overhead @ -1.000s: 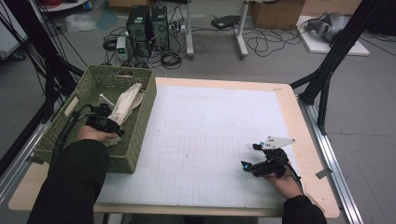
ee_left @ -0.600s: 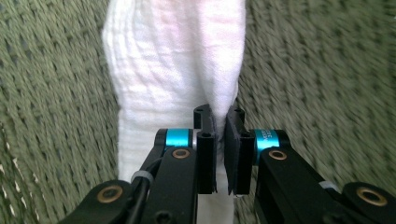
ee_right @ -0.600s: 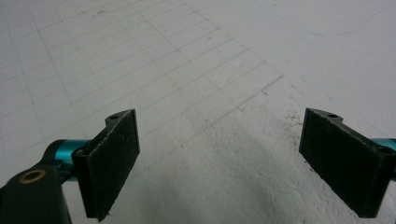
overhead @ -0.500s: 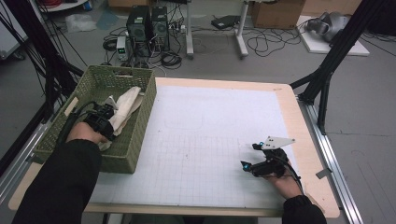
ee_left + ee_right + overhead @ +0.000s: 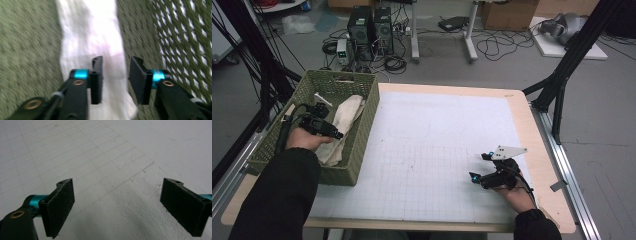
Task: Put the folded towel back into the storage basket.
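A white cloth (image 5: 347, 112) lies lengthwise in a green woven basket (image 5: 362, 145) at the table's left. My left gripper (image 5: 336, 134) is inside the basket just above the cloth. In the left gripper view its jaws stand apart (image 5: 115, 75) over the cloth (image 5: 87, 30), with nothing pinched between them. My right gripper (image 5: 478, 166) rests low over the white grid mat (image 5: 437, 135) at the near right. The right gripper view shows it wide open (image 5: 117, 205) and empty above the mat (image 5: 100, 150).
The basket's mesh wall (image 5: 185, 37) rises close beside the left gripper. A small white stick-like item (image 5: 323, 99) lies at the basket's far end. Bare wooden table edge (image 5: 537, 135) borders the mat. Computers and cables sit on the floor beyond the table.
The cloth, raised at its far end a second ago, now lies lower in the basket. My left gripper shifted slightly left over it. The right gripper has stayed put.
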The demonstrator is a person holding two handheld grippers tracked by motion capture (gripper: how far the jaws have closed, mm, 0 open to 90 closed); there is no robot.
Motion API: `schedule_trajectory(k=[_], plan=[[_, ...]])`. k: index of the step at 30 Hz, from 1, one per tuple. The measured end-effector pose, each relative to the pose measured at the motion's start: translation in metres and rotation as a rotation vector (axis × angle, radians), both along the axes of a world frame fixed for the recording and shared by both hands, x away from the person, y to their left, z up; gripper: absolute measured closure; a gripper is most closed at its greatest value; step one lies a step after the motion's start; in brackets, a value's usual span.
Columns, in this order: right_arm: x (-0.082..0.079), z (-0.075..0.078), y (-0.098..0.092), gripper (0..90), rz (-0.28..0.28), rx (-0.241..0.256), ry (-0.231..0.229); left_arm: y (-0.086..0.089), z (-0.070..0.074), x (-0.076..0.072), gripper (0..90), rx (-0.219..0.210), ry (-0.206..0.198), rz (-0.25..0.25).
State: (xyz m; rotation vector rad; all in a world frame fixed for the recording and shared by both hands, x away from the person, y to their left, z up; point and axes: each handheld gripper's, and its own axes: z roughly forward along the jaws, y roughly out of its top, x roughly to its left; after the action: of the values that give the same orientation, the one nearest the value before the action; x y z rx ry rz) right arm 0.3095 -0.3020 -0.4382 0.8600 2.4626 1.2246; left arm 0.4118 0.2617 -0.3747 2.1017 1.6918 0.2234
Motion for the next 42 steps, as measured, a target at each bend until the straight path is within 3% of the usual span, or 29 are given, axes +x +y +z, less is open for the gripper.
schedule_trajectory(k=[2, 4, 7, 13, 16, 18, 20, 23, 24, 25, 27, 28, 29, 30, 31, 32, 35, 37, 40, 42], plan=[[0.000, 0.000, 0.001, 11.5, 0.002, -0.003, -0.003, -0.002, -0.007, 0.003, 75.0, -0.021, -0.010, -0.008], [0.001, -0.001, 0.001, 11.5, 0.002, -0.004, 0.001, -0.005, -0.014, 0.005, 79.3, -0.013, -0.015, -0.019], [0.001, -0.002, 0.002, 11.5, 0.008, -0.008, -0.002, -0.010, -0.029, 0.008, 80.2, 0.021, 0.051, -0.038], [0.001, -0.003, 0.004, 11.5, 0.017, -0.018, 0.004, -0.010, -0.025, 0.006, 77.1, 0.026, 0.040, -0.066], [0.002, -0.003, 0.003, 11.5, 0.014, -0.013, 0.005, -0.008, -0.014, 0.003, 75.2, 0.024, -0.004, -0.086], [0.001, -0.002, 0.003, 11.5, 0.008, -0.008, -0.001, -0.004, -0.007, 0.000, 73.0, 0.023, -0.003, -0.099], [0.002, -0.002, 0.002, 11.5, 0.007, -0.002, -0.003, 0.000, 0.000, -0.003, 73.1, 0.021, 0.022, -0.127], [0.002, -0.001, 0.002, 11.5, 0.005, -0.004, -0.003, 0.002, 0.000, -0.007, 72.3, -0.066, 0.084, -0.161], [0.002, -0.002, 0.002, 11.5, 0.004, -0.003, -0.006, 0.000, -0.004, -0.007, 67.6, -0.047, 0.126, -0.172], [0.002, -0.001, 0.002, 11.5, 0.003, -0.002, -0.004, -0.002, -0.006, -0.007, 62.2, -0.024, 0.144, -0.175], [0.001, -0.001, 0.002, 11.5, 0.003, -0.004, -0.002, -0.004, -0.012, -0.007, 62.4, 0.052, 0.175, -0.171], [0.001, -0.001, 0.002, 11.5, 0.004, -0.005, -0.007, -0.005, -0.016, -0.007, 64.8, 0.073, 0.210, -0.174], [0.001, 0.000, 0.003, 11.5, 0.005, -0.004, -0.010, -0.006, -0.017, -0.007, 77.2, 0.084, 0.228, -0.176], [0.001, 0.000, 0.003, 11.5, 0.005, -0.004, -0.010, -0.007, -0.018, -0.007, 85.0, 0.099, 0.234, -0.170], [0.001, 0.000, 0.002, 11.5, 0.004, -0.002, -0.012, -0.006, -0.018, -0.006, 87.1, 0.098, 0.230, -0.159], [0.001, 0.001, 0.002, 11.5, 0.001, -0.002, -0.012, -0.005, -0.016, -0.006, 87.8, 0.075, 0.224, -0.141], [0.001, 0.001, 0.001, 11.5, -0.003, 0.003, -0.014, 0.001, -0.005, -0.005, 88.0, -0.017, 0.127, -0.105], [0.001, 0.001, 0.001, 11.5, -0.002, 0.001, -0.015, 0.004, -0.003, -0.005, 87.9, -0.038, 0.094, -0.067], [0.001, 0.000, 0.003, 11.5, 0.003, -0.002, -0.011, 0.002, -0.009, -0.004, 86.6, -0.059, 0.111, -0.067], [0.001, 0.000, 0.003, 11.5, 0.003, -0.005, -0.011, -0.002, -0.016, -0.003, 77.7, -0.079, 0.157, -0.078]])
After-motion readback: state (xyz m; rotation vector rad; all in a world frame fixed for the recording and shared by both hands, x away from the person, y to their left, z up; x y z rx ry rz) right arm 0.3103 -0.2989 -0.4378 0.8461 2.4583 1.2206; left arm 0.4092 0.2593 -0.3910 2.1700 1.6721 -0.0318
